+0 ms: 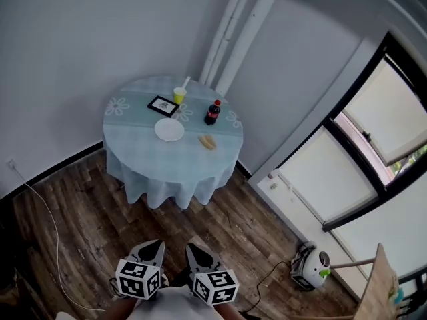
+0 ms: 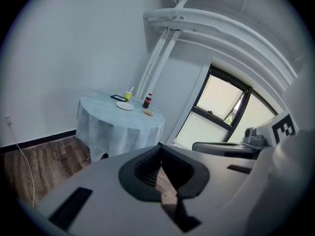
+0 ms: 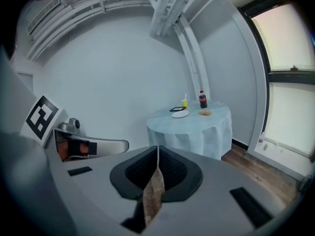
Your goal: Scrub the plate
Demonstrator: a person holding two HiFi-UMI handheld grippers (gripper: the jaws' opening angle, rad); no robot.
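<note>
A white plate [image 1: 169, 130] lies on a round table draped in a pale blue cloth [image 1: 153, 172], far across the room. Beside it is a tan sponge-like piece [image 1: 208, 141]. Both grippers are at the bottom of the head view, far short of the table. My left gripper [image 1: 155, 247] is shut with nothing in it, and so is my right gripper [image 1: 195, 250]. The left gripper view shows the shut left gripper [image 2: 160, 147] with the plate [image 2: 125, 106] in the distance. The right gripper view shows the shut right gripper [image 3: 157, 149] and the plate [image 3: 180, 114].
On the table also stand a cola bottle [image 1: 212, 112], a yellow cup with a straw [image 1: 179, 95] and a black-framed card [image 1: 163, 106]. A white cable [image 1: 47, 212] trails over the wood floor. A small white appliance [image 1: 312, 269] sits by the window wall at right.
</note>
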